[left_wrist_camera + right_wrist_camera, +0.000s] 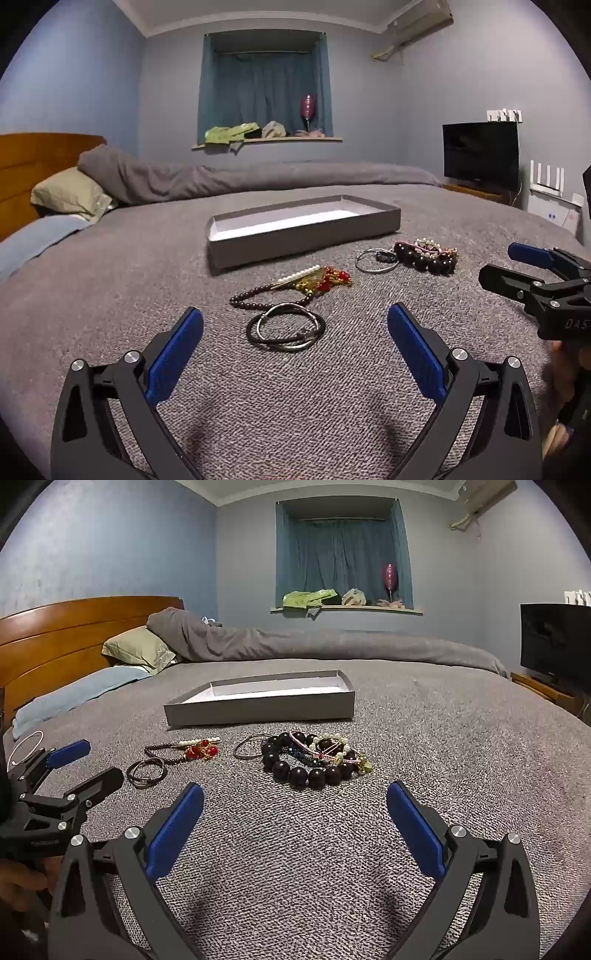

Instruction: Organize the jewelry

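Observation:
An empty grey box (295, 240) (258, 709) lies on the bed. In front of it lie a black cord bracelet with a silver ring (286, 326) (146, 771), a small-bead strand with red and gold charms (295, 284) (184, 751), a silver bangle (375, 260) (247, 749) and a big black bead bracelet (428, 258) (306, 771) with pearl and pink pieces. My left gripper (295, 339) (88, 760) is open just short of the cord bracelet. My right gripper (295, 819) (498, 266) is open just short of the bead bracelet.
The grey bedspread (110, 295) covers the bed. Pillows (70, 192), a rolled duvet (221, 177) and a wooden headboard (55, 635) are at the far left. A TV (480, 155) stands at the right. A white cable (26, 742) lies at the left edge.

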Motion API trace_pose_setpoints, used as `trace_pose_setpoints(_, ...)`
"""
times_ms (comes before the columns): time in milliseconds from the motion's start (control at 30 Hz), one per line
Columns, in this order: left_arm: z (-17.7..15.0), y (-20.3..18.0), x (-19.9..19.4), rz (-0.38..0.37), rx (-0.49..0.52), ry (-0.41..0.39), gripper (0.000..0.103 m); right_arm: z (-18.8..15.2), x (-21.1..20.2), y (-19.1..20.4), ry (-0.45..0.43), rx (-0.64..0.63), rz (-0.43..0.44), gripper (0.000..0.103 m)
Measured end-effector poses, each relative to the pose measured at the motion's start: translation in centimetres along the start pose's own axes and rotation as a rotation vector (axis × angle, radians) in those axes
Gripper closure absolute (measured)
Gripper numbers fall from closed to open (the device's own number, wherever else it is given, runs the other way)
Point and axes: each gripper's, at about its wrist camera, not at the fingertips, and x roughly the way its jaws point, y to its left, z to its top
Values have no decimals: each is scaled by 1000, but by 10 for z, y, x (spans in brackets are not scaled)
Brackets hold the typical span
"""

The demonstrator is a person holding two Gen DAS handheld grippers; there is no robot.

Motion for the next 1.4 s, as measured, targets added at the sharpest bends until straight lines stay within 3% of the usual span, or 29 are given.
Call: trace_pose_setpoints(1400, 0, 4, -3, -11, -26, -6, 4, 1, -2, 1, -4, -4, 0, 5)
